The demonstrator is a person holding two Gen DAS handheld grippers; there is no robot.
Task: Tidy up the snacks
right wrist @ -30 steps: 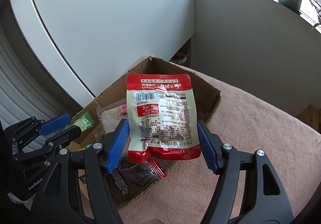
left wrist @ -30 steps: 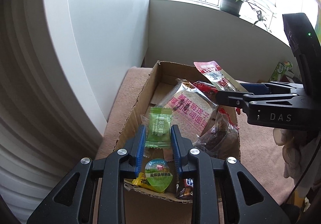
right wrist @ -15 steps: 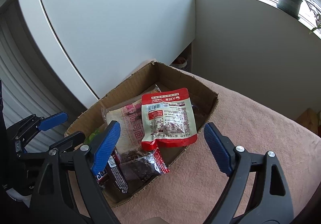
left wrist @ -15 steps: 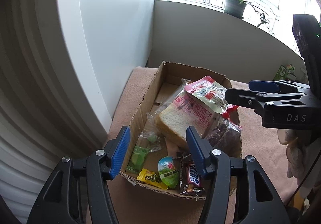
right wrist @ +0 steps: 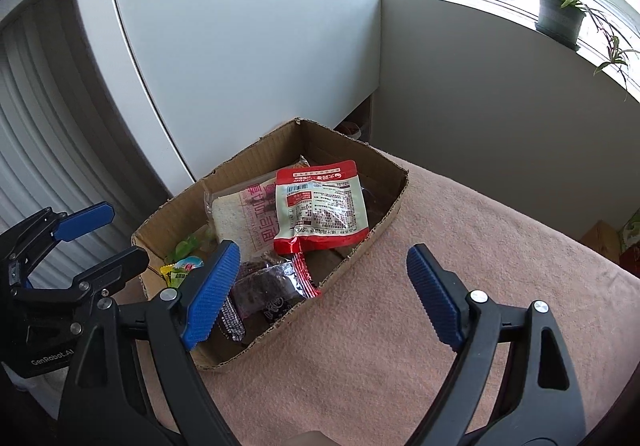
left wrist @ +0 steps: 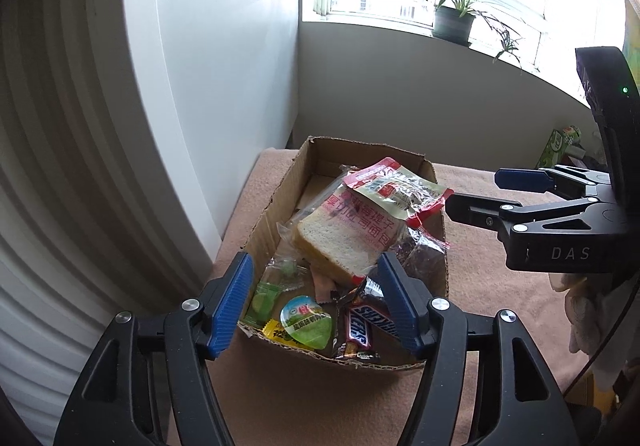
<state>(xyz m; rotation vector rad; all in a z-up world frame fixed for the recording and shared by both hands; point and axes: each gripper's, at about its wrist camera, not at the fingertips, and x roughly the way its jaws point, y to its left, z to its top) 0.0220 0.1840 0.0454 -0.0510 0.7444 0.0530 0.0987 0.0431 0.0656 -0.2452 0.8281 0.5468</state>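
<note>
Both claws stand open with nothing between their pads, the left claw having just been opening and the right claw having widened too; each hangs above the near end of the box, clear of it. In the box, on the pink-covered bench, the red pouch lies on the bread, with a green candy, jelly cup and Snickers at the near end.
</note>
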